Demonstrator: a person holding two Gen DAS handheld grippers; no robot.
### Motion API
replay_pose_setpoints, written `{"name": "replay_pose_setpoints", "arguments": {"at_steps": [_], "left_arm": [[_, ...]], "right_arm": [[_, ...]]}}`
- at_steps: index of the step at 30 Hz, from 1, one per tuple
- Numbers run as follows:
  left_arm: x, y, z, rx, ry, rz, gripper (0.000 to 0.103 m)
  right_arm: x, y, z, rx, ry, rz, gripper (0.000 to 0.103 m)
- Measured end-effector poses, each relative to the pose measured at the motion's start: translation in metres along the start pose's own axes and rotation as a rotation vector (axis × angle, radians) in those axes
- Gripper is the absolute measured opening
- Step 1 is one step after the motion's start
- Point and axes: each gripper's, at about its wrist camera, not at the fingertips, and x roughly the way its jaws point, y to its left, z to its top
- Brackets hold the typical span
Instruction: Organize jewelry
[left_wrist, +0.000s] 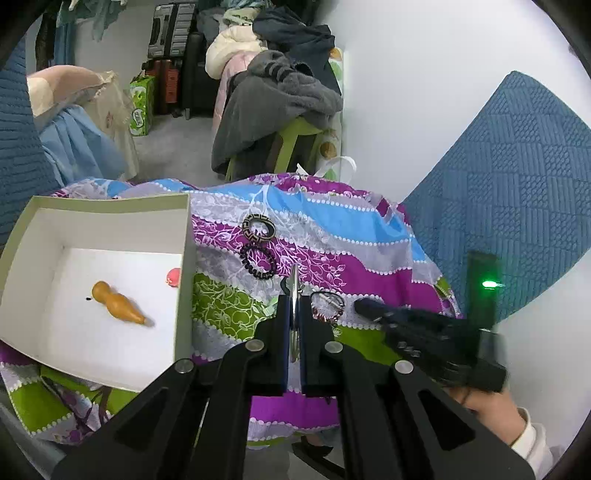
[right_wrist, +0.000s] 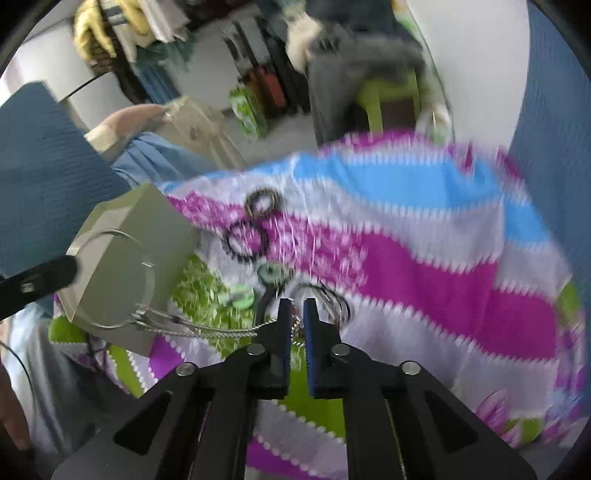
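Left wrist view showed the left gripper (left_wrist: 294, 314) clamped fully on a silver bangle (left_wrist: 293, 295), held edge-on just right of the white box (left_wrist: 184, 229). A snagged chain could drag the bangle out of the grip, or it could clip the box wall. From the right wrist view, the right gripper (right_wrist: 297, 321) stood with jaws slightly apart around a silver chain (right_wrist: 221, 330); contact could not be told through blur. That chain ran left toward the bangle. Hair ties (left_wrist: 258, 261) lay farther off on the striped cloth (left_wrist: 369, 258).
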Motion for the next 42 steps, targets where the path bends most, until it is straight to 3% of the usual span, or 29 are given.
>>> {"name": "replay_pose_setpoints", "arguments": {"at_steps": [3,5,8,10,14,19,21,22,25,31,36,37,38,39,42], "left_arm": [[-0.012,0.001,0.003,-0.009,-0.018,-0.011,0.003],[-0.019,0.0,0.005,-0.012,-0.033,-0.018,0.003],[-0.027,0.0,0.01,-0.015,-0.051,-0.023,0.003],[-0.031,-0.001,0.012,-0.013,-0.061,-0.026,0.003],[-0.04,-0.005,0.018,-0.003,-0.077,-0.034,0.003],[-0.051,-0.011,0.025,0.012,-0.098,-0.048,0.003],[-0.055,-0.013,0.027,0.021,-0.108,-0.047,0.003],[-0.057,-0.014,0.028,0.026,-0.115,-0.044,0.003],[-0.06,-0.013,0.031,0.026,-0.123,-0.038,0.003],[-0.064,-0.001,0.027,0.01,-0.135,-0.017,0.003],[-0.056,0.009,0.016,0.0,-0.109,0.007,0.004],[-0.054,0.011,0.014,-0.003,-0.104,0.012,0.003],[-0.054,0.013,0.013,-0.006,-0.101,0.014,0.003],[-0.053,0.015,0.011,-0.01,-0.098,0.015,0.003],[-0.053,0.018,0.006,-0.01,-0.093,0.028,0.003]], "right_arm": [[0.008,0.003,-0.002,-0.009,0.034,0.032,0.019],[0.01,0.011,-0.006,-0.048,0.045,0.039,0.039],[0.012,0.026,-0.012,-0.116,0.06,0.045,0.042],[0.015,0.035,-0.016,-0.161,0.072,0.049,0.051],[0.014,0.055,-0.021,-0.257,0.068,0.084,0.051],[0.015,0.08,-0.018,-0.355,-0.013,0.062,0.049],[0.02,0.086,-0.013,-0.367,-0.031,0.042,0.03],[0.026,0.086,-0.01,-0.355,-0.018,0.037,0.011],[0.032,0.078,-0.004,-0.304,0.004,0.051,0.004],[0.015,0.049,0.013,-0.161,-0.071,0.062,0.003],[0.031,0.039,0.017,-0.071,-0.002,0.162,0.006],[0.039,0.042,0.016,-0.072,0.029,0.181,0.014],[0.045,0.047,0.015,-0.086,0.05,0.185,0.029],[0.053,0.053,0.012,-0.114,0.069,0.175,0.034],[0.072,0.071,0.005,-0.207,0.119,0.095,0.037]]}}
